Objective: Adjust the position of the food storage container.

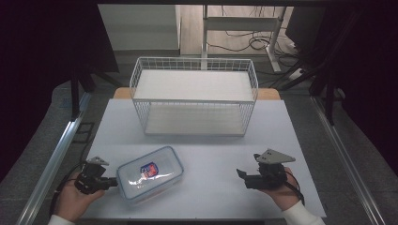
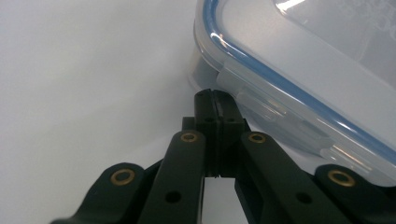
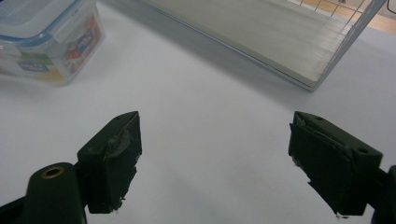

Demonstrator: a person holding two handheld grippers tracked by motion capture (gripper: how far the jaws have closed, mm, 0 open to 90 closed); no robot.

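Observation:
A clear plastic food box (image 1: 149, 174) with a blue-sealed lid and a red-and-blue label lies flat on the white table, front left. My left gripper (image 1: 112, 182) is shut, with nothing between its jaws, and its tips are right at the box's left end. In the left gripper view the closed tips (image 2: 214, 100) sit just below a lid latch of the box (image 2: 299, 70). My right gripper (image 1: 242, 176) rests at the front right, jaws wide open and empty. The right gripper view has its fingers (image 3: 114, 158) apart over bare table, with the box (image 3: 46, 39) far off at upper left.
A white wire rack (image 1: 194, 96) with two shelves stands at the back middle of the table; its lower shelf (image 3: 261, 32) appears ahead of the right gripper. Metal rails run along both table sides. Desk legs and cables lie on the floor beyond.

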